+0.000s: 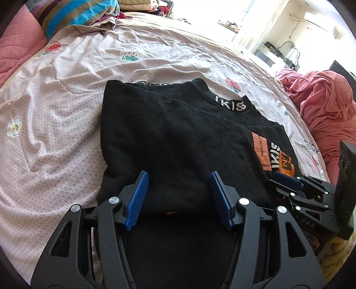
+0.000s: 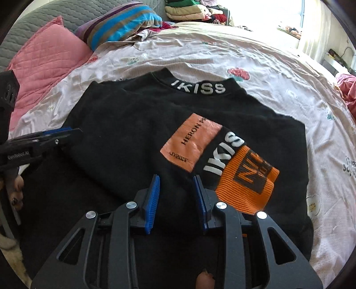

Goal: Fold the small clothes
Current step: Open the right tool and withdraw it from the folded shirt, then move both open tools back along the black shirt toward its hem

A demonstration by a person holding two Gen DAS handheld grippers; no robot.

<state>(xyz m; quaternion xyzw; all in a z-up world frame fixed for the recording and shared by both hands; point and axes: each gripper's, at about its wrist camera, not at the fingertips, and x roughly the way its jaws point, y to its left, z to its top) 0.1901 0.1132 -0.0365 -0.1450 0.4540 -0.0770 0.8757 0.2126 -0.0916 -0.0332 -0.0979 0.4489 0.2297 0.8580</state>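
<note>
A small black sweater (image 1: 169, 142) with a white "IKISS" collar and orange patches lies on the bed, its left part folded over the body. It also shows in the right wrist view (image 2: 138, 133), with the orange patches (image 2: 247, 180) at its right. My left gripper (image 1: 179, 177) is open, low over the near edge of the folded left part, jaws wide apart. My right gripper (image 2: 176, 180) is open, narrower, over the sweater's near middle just left of the orange patches. Each gripper appears in the other's view: the right one (image 1: 287, 180), the left one (image 2: 57, 133).
The bed sheet (image 1: 55, 111) is pale pink with flower and strawberry prints. A pink pillow (image 2: 49, 66) and a striped blanket (image 2: 120, 22) lie at the far left. A heap of pink cloth (image 1: 327, 106) sits at the right. Folded clothes (image 2: 195, 9) are stacked at the back.
</note>
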